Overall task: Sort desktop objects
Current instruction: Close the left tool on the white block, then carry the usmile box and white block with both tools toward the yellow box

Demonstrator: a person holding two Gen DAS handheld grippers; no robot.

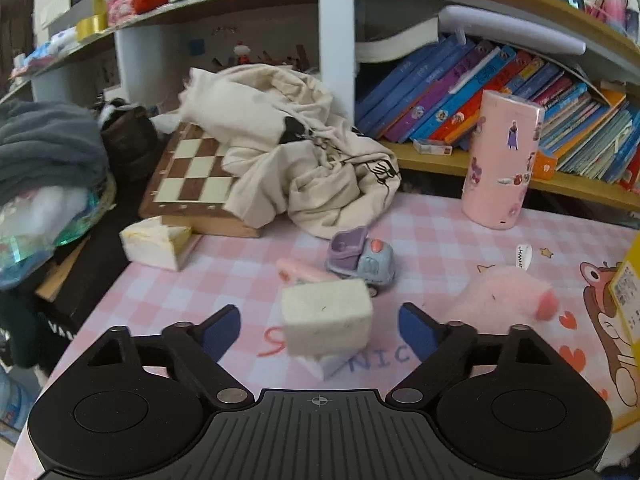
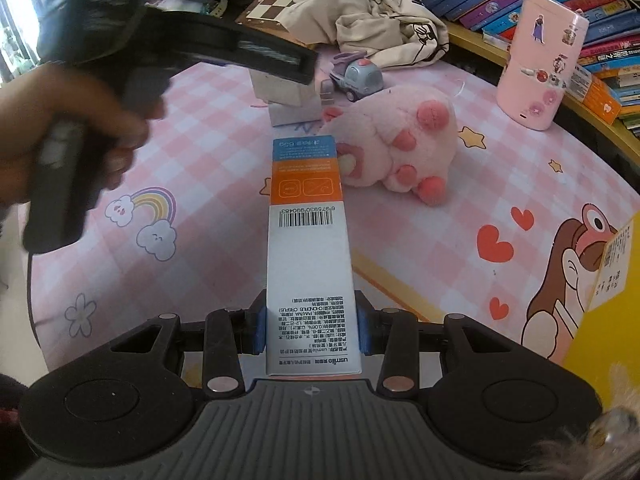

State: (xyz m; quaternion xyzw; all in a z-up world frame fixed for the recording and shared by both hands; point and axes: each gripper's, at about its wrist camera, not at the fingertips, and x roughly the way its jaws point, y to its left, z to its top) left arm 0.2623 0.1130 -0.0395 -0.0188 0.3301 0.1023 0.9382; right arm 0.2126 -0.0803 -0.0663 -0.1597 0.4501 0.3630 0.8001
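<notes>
Left gripper (image 1: 319, 330), jaws spread wide, frames a fuzzy white block (image 1: 326, 316) at frame centre; right gripper (image 2: 311, 330) clamps a long glossy cardboard box (image 2: 308, 248) beside a pink plush paw (image 2: 400, 148).

— What is on the pink checked table mat (image 1: 224, 272)?
— A fluffy pink plush paw (image 2: 404, 148), a small purple-and-blue toy car (image 1: 362, 262), a tall pink can with stickers (image 1: 502, 164), and a pale block (image 1: 326, 318).
</notes>
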